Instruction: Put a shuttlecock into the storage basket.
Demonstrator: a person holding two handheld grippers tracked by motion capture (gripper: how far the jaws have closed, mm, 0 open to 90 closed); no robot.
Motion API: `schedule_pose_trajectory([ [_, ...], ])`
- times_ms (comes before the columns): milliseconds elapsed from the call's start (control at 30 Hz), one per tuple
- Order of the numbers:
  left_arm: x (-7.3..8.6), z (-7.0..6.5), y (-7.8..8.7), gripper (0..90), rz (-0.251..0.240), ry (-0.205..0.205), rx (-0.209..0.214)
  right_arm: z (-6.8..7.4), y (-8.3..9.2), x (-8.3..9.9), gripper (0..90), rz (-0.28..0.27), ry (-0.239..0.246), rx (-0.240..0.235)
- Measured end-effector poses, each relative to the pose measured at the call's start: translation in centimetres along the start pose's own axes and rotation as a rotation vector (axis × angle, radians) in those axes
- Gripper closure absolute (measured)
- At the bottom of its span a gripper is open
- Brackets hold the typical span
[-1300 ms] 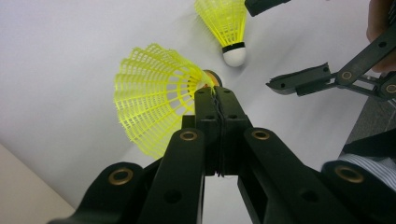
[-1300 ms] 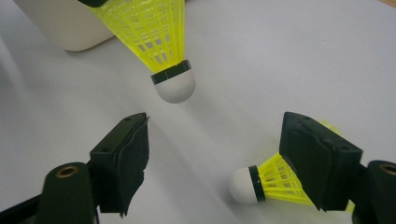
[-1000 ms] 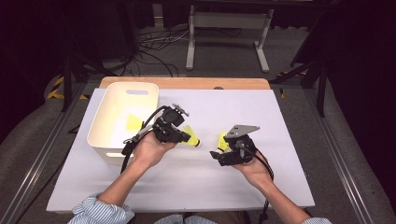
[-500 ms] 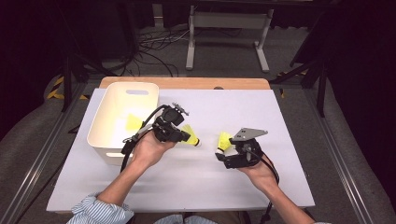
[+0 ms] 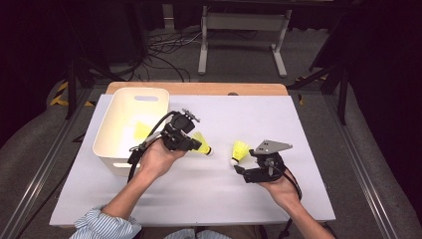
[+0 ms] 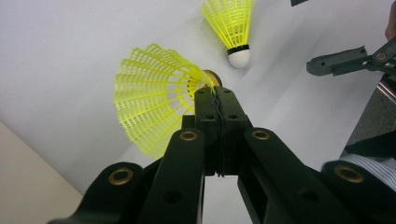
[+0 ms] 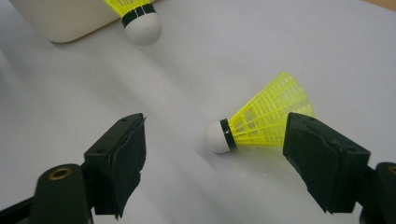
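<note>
The right gripper [image 7: 212, 158] has just been spreading its jaws, and they now stand wide around the lying shuttlecock [image 7: 261, 123] on the white counter [image 5: 209, 199] without touching it. Its long axis runs across the gap, cork toward the left jaw, skirt against the right side. The left gripper [image 6: 217, 95] is clamped on the rim of a second shuttlecock [image 6: 154, 107] beside the cream bin [image 5: 130, 127], farther from the loose one

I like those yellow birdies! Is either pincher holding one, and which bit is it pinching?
Yes. The left gripper is shut on one shuttlecock, pinching its skirt near the cork. The right gripper is open; the other shuttlecock lies loose between its jaws.
</note>
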State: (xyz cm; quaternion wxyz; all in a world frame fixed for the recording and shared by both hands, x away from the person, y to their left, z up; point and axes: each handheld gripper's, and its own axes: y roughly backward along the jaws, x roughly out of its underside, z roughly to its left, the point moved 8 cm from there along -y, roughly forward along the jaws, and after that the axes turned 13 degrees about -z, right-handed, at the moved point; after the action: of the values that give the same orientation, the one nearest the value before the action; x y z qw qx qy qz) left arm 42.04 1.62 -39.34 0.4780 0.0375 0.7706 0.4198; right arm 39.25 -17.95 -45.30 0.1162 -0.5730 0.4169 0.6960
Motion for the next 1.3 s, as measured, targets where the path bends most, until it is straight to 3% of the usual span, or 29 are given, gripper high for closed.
schedule_pose_trajectory([
  [1300,-0.5,0.9,1.6,89.5,-0.024,0.018,-0.016,-2.1,2.8,3.6,18.1,-0.073,-0.08,0.081],
])
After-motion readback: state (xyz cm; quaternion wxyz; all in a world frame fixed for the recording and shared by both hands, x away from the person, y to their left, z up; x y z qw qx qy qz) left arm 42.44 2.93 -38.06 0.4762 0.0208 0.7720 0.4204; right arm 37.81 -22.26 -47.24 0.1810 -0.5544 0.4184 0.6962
